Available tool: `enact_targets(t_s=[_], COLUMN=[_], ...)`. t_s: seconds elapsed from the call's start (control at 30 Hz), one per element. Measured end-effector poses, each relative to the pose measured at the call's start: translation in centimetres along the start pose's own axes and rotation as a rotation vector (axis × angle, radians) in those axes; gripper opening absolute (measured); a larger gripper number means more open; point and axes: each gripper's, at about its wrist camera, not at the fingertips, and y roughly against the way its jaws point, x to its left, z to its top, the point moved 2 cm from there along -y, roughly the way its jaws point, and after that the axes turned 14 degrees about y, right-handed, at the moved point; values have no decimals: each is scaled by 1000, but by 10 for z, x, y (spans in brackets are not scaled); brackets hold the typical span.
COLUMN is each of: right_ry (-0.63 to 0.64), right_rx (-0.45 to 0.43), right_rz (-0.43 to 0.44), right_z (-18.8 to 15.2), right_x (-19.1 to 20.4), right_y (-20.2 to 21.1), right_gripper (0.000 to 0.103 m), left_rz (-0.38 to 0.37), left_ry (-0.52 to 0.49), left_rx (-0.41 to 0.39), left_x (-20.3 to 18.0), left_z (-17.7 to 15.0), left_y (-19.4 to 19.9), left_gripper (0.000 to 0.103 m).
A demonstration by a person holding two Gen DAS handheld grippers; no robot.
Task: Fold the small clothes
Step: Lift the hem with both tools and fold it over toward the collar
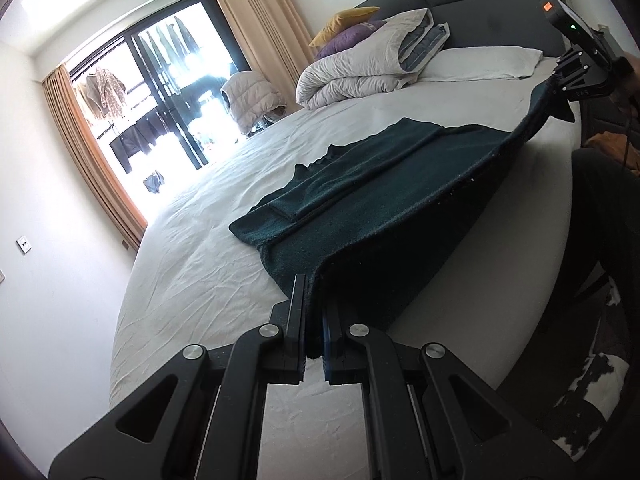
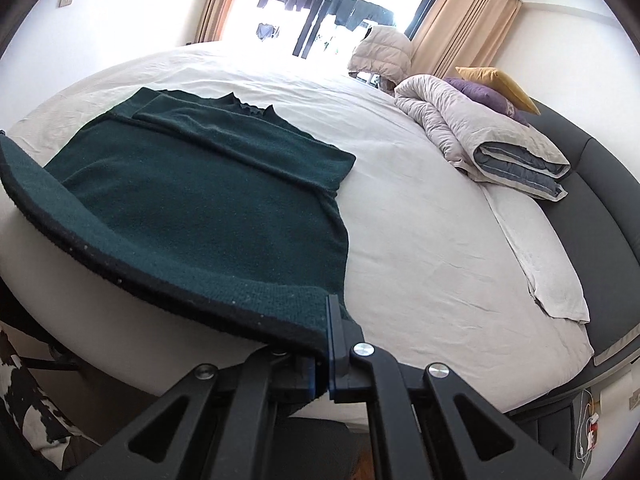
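Garment: a dark green knitted sweater (image 2: 192,200) lies flat on the white-sheeted bed (image 2: 420,240), sleeves already laid in across the chest and collar toward the window; only its bottom hem (image 2: 132,264) is lifted off the mattress edge.
Left tongs: the left gripper (image 1: 314,320) is pinched tight on one hem corner, cloth showing between the fingers.
Right tongs: the right gripper (image 2: 326,344) is clamped narrow on the other hem corner.
Step in hand: I judge it to be carrying the hem over toward the collar for a halving fold.
Doing it well: keep both corners level and the hem taut, so the edge lands square.
Risk: the folded-in sleeves may drag loose if the hem skims low.
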Motion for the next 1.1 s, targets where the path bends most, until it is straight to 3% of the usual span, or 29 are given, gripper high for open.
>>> enact_targets(t_s=[0.3,0.63,0.93,1.1], right_ry=[-37,-135,-142,-137], right_rx=[-36,-98,-142,-140], right_rz=[7,26,25,40], right_z=[14,45,93,122], right_x=[-11,-39,-63,-73], right_y=[-2,-19,-46,-73], right_gripper=[3,3,3,3], left_rz=[15,30,74,74], left_ry=[46,134,173,215], left_rx=[-13,-31,-35,10], left_x=[8,30,59,82], left_z=[14,53,99,120], left_y=[-6,-20,-56,-91], left_gripper=[5,5,5,5])
